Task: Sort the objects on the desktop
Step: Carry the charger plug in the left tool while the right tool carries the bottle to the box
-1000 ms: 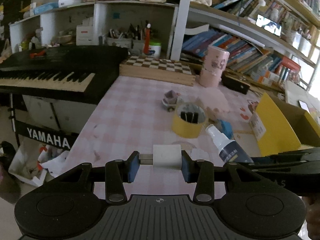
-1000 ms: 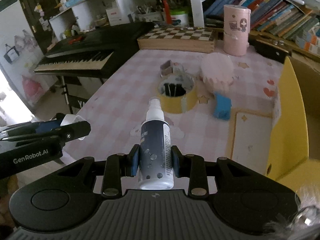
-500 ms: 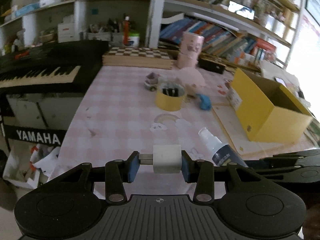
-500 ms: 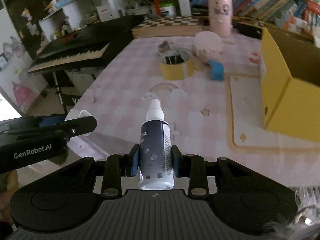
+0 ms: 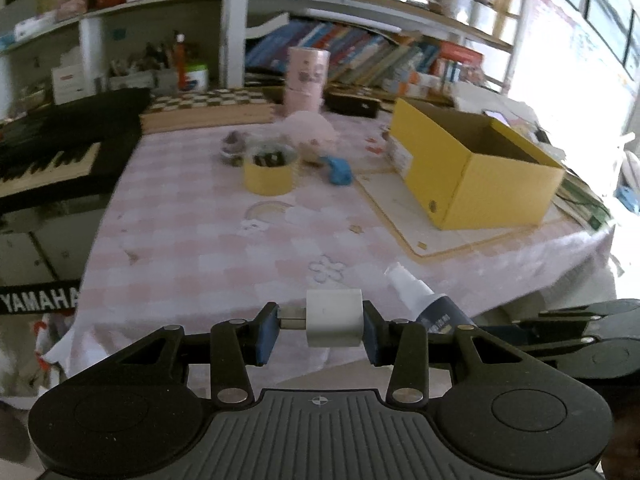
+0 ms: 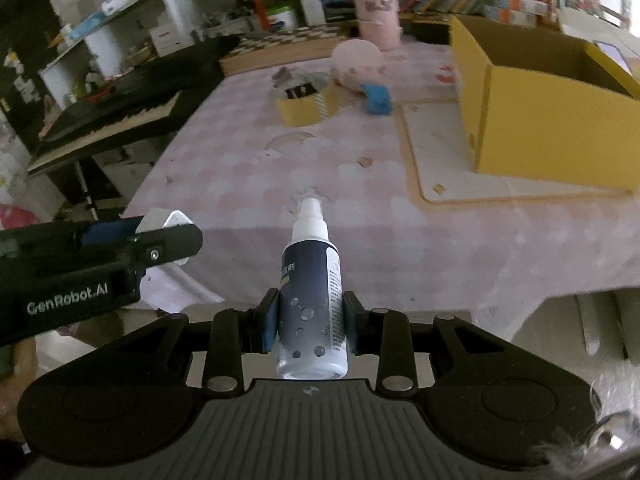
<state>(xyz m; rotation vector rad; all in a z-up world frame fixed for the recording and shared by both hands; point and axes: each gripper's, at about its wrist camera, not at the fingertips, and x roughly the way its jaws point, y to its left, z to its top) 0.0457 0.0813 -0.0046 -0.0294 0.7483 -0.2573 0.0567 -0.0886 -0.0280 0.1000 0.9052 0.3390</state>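
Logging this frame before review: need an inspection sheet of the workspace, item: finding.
Surface: table under a pink checked cloth, beige mat at the right.
Job's things: white charger plug and spray bottle, both held off the table; open yellow box on the mat.
Clutter: yellow tape roll, blue object, pink fluffy item, pink cylinder, chessboard.
Grippers: left tool shut on the plug; right tool shut on the bottle.
Cables: nothing seen.
Surroundings: keyboard at the left, bookshelves behind.
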